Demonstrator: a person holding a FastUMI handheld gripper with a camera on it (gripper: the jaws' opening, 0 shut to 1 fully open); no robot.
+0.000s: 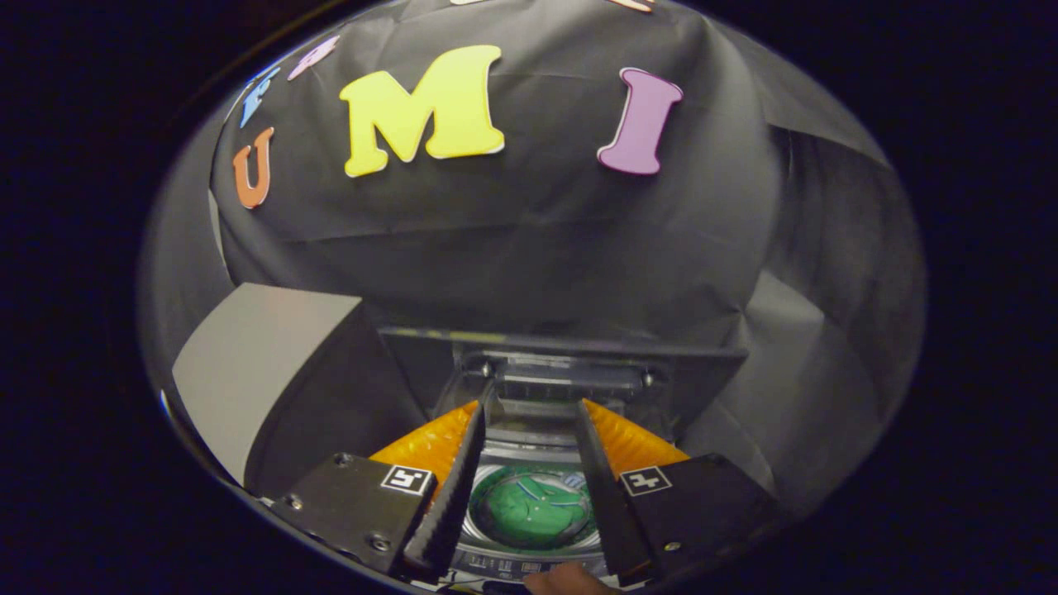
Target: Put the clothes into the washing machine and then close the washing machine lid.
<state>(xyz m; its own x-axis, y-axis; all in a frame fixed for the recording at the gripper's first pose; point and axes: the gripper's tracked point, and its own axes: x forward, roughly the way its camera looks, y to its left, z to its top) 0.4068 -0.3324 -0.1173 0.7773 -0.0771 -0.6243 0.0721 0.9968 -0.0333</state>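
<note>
1. Green clothes (529,510) lie bunched in the round drum of the washing machine (496,541), seen from above between the two fingers of the hand-held gripper (531,406).
2. The hand-held gripper stands open, its fingers spread apart with a clear gap between them, and it has hold of nothing; the garment lies well below the fingers, inside the tub.
3. The washing machine lid (570,382) is raised, a clear panel standing upright at the back of the opening, just ahead of the fingertips and between them.
4. A dark frame runs along the top edge of that lid, with a small fastener at each end.
5. A grey box (264,372) stands beside the machine on the left, its pale top face tilted toward the camera and its front face in shadow.
6. A fingertip of a person's hand (566,581) shows at the near edge of the machine, close to the base of the right finger.
7. Black cloth of the booth's wall (529,248) hangs behind the machine and the box, creased in places.
</note>
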